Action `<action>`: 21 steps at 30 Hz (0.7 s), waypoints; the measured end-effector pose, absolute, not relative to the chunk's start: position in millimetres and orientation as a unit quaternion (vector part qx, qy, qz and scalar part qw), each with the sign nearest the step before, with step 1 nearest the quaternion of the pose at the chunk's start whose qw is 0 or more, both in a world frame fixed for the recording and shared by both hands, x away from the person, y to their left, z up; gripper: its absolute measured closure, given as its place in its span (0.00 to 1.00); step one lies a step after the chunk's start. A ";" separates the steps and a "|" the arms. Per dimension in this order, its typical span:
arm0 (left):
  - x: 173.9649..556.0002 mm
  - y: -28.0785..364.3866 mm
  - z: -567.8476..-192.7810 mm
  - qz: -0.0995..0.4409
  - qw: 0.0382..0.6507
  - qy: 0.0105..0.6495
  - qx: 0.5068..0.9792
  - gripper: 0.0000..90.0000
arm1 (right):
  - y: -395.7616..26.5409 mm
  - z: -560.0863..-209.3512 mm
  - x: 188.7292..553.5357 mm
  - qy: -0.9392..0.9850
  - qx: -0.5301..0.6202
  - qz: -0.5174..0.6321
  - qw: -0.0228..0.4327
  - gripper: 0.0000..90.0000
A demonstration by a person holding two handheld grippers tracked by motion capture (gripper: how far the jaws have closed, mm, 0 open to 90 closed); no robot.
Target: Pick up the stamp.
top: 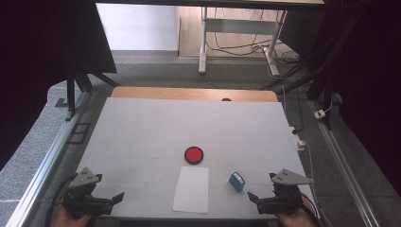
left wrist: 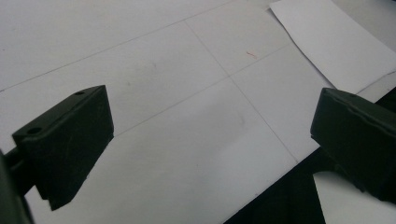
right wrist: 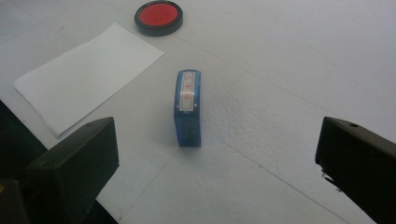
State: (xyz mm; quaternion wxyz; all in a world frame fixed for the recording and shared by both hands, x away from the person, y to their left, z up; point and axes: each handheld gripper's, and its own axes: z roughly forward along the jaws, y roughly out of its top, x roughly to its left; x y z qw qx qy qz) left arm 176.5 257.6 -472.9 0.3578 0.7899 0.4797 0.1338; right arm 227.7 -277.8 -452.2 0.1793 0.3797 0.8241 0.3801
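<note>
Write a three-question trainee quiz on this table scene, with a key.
1. True or false: the right hand-held gripper is shut on the blue stamp.
2. Which lies nearest the right hand-held gripper: A the red ink pad, B the paper sheet, C the blue stamp?
3. Fill in: the left hand-held gripper has its jaws ____ over the bare table.

Key: 1 false, its jaws stand apart and the stamp lies ahead of them; 2 C; 3 open.
</note>
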 end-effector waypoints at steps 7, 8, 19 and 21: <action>177.0 256.7 -473.3 0.133 0.354 0.480 0.792 0.00 | -268.8 -452.4 230.5 0.831 0.370 0.378 0.170 0.00; 176.9 256.6 -473.3 0.133 0.354 0.479 0.792 0.00 | -266.4 -452.5 231.1 0.833 0.369 0.375 0.171 0.00; 177.4 255.4 -473.8 0.133 0.348 0.479 0.795 0.00 | -251.3 -456.3 239.5 0.847 0.358 0.354 0.168 0.00; 177.5 255.5 -473.8 0.134 0.347 0.479 0.795 0.00 | -246.4 -458.8 242.7 0.854 0.352 0.343 0.169 0.00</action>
